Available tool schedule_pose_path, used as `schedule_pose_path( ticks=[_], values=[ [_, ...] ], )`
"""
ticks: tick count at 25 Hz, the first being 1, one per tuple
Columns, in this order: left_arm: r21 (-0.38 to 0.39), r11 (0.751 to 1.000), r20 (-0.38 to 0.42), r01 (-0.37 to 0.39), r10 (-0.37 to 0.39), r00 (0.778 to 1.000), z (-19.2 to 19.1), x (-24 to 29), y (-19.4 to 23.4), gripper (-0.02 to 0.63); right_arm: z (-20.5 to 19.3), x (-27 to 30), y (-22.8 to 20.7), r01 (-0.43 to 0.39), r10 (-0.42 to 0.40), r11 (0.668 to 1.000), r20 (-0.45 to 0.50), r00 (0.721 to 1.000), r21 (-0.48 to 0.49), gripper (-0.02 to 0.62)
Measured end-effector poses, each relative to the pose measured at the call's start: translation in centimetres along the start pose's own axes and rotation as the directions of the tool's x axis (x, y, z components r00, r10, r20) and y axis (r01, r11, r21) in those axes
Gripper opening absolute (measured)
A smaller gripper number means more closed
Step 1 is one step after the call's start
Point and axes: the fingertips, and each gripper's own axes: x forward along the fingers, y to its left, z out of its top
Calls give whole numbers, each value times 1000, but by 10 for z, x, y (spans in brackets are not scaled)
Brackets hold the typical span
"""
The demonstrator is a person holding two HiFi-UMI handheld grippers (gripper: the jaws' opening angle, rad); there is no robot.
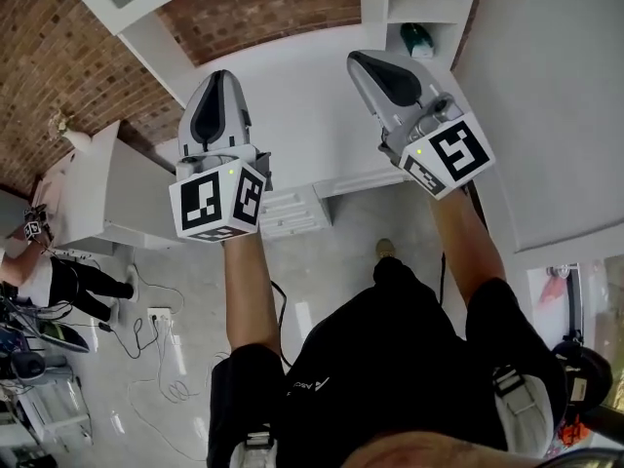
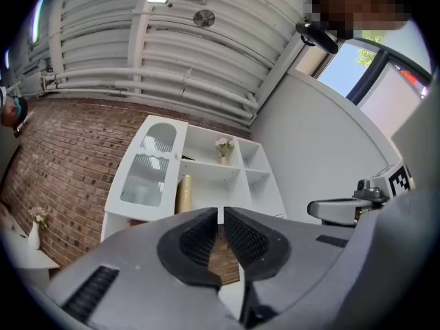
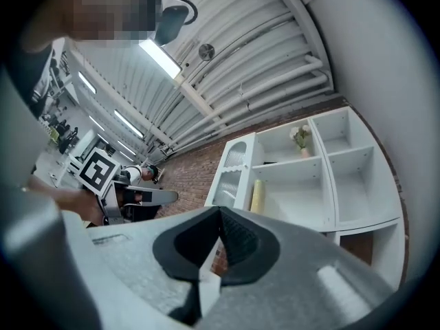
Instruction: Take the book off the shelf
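2 grippers: L gripper jaws opening, slit only, empty; R gripper jaws together, empty. Mid-frame: 1 shelf unit, 1 upright book, 1 flower vase.

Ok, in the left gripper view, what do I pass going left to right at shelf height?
In order: brick wall → glass cabinet door → upright yellow book → flower vase → right gripper.
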Motion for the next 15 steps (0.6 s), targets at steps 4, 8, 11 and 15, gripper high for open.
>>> schedule_pose_path(
  ticks=[4, 8, 11, 15],
  values=[
    [28, 998, -12, -52, 52, 999, -28, 74, -6, 65, -31, 15, -66, -43, 43, 999, 20, 999, 1, 2],
    [62, 991, -7, -122, 123, 992, -37, 143, -1, 95, -52, 35, -120, -88, 89, 995, 25, 996, -35, 2],
    [85, 982, -3, -169, 170, 986, -39, 192, 5, 118, -62, 50, -152, -133, 135, 989, 28, 990, -58, 2],
    [110, 970, -14, -215, 218, 976, -40, 251, 22, 153, -72, 78, -184, -175, 177, 983, 33, 984, -59, 2]
  ],
)
